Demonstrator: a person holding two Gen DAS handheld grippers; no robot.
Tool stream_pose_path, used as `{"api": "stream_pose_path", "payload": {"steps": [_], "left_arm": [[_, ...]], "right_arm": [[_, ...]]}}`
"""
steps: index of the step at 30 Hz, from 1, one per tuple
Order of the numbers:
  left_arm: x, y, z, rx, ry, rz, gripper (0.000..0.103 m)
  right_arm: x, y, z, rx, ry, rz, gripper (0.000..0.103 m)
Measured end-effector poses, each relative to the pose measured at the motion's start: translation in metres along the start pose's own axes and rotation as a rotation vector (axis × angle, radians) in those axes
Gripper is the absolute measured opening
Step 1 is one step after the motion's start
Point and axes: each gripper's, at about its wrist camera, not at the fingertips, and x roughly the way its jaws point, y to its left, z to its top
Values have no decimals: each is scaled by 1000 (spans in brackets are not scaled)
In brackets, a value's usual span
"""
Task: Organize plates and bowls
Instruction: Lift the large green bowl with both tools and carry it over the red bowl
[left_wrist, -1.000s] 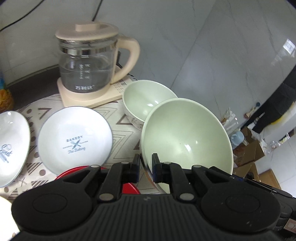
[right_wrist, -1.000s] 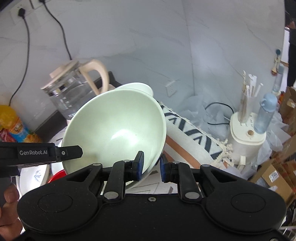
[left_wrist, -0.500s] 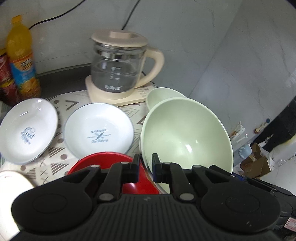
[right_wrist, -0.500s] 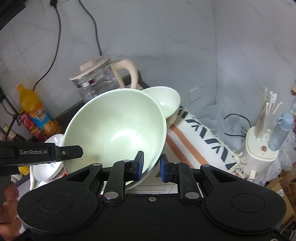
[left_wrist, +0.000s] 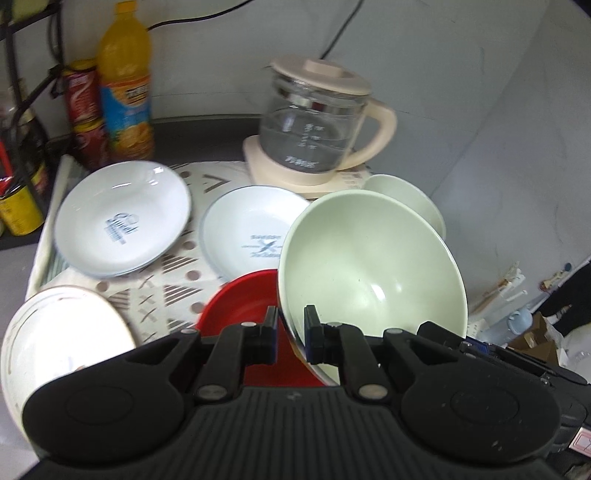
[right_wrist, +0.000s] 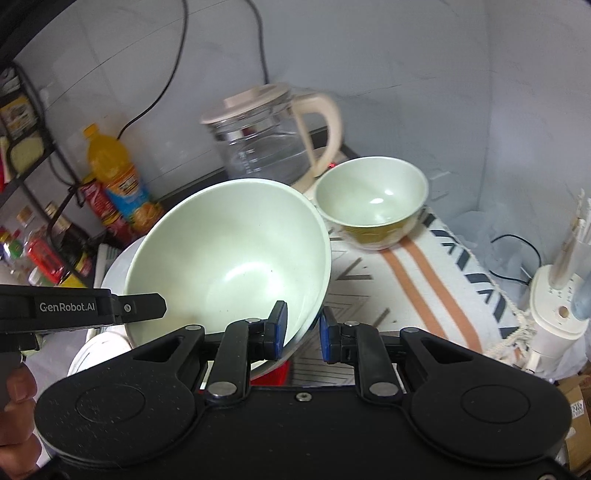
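Both grippers pinch the rim of the large pale-green bowl (left_wrist: 369, 266): the left gripper (left_wrist: 290, 338) clamps it on one side, the right gripper (right_wrist: 302, 332) on the other, each with the wall of the bowl squeezed between its pads.

Compared with 1 second ago, the bowl sits in the same place between the pads in both wrist views while the background has slid. In the left view the kettle (left_wrist: 314, 136) has shifted from 11 o'clock to 1 o'clock, and the orange drink bottle (left_wrist: 125, 85) and red cans (left_wrist: 86, 110) have come into sight at 10 o'clock. In the right view the small green bowl (right_wrist: 371, 199), earlier half hidden behind the big one, now stands apart from it at 1 o'clock.

So the bowl appears to be carried, tilted, above the red dish (left_wrist: 251, 306), and not yet set down. Nesting or stacking is probably the next step.

Readable writing is sparse. The left gripper's body in the right view reads "GenRobot.AI". The plate (left_wrist: 247, 229) at 12 o'clock has a crossed emblem with blurred lettering. The second plate (left_wrist: 122, 218) bears a blue script logo, illegible, and the kettle's print is also illegible.
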Motion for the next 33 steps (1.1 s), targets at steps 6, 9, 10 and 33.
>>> {"api": "stream_pose_path", "payload": {"steps": [6,9,10,33], "left_arm": [[-1,18,-10,-48,24,40,12],[0,25,-16,-70,41,47,12],[1,27,-17,-76,46,49,12],[14,45,-27,-97,75,72,16]], "right_arm": [[11,14,-4,-35,38,48,18],[16,21,-7,-59,64,57,18],[18,23,-8,-68,72,59,18],[53,50,-21,-176,197,0,22]]}}
